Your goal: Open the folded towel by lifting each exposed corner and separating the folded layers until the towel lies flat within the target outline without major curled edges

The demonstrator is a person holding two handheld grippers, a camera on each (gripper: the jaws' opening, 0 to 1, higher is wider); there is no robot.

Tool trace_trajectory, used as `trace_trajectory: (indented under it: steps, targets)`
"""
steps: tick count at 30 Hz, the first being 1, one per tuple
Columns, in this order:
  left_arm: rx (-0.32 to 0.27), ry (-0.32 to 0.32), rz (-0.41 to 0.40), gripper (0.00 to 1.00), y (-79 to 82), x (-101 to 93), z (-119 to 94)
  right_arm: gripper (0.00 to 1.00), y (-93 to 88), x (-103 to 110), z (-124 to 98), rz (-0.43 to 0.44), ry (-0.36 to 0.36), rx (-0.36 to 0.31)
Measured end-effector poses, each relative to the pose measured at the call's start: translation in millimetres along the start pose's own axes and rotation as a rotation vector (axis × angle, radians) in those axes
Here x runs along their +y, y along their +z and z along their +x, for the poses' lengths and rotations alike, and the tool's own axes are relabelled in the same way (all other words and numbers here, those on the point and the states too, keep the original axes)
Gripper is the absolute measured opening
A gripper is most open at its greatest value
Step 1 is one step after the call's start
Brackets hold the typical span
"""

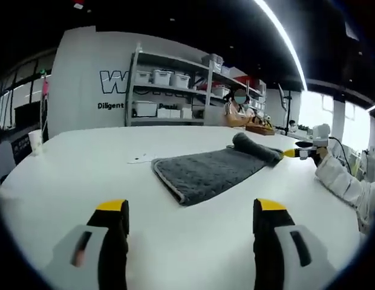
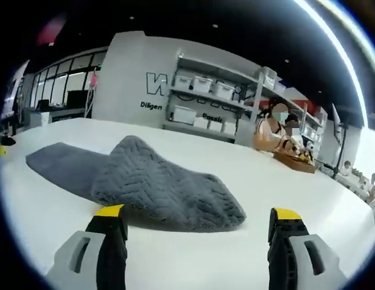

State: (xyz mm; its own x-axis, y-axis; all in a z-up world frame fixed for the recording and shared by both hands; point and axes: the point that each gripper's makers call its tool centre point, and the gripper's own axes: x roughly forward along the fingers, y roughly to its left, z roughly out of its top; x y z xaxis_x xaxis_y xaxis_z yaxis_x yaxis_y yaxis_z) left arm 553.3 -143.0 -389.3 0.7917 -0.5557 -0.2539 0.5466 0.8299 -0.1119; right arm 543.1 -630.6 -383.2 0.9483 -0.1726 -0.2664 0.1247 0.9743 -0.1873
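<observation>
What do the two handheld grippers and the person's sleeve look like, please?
The left gripper and right gripper match: light grey bodies with dark slots, black jaws capped in yellow. In the left gripper view, the right gripper's yellow tip and white box appear at the right, and the person's sleeve is white.
</observation>
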Motion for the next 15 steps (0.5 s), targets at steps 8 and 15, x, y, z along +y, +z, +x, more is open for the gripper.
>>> trace_trajectory:
  steps: [8, 15]
  targets:
    - [0.015, 0.034, 0.014, 0.82, -7.0, 5.7, 7.1, 0.98, 1.5, 37.7, -4.4, 0.013, 0.110, -0.005]
    - [0.032, 0.063, 0.007, 0.82, -12.6, 11.0, 10.4, 0.99, 7.0, 75.5, -10.2, 0.006, 0.212, -0.040]
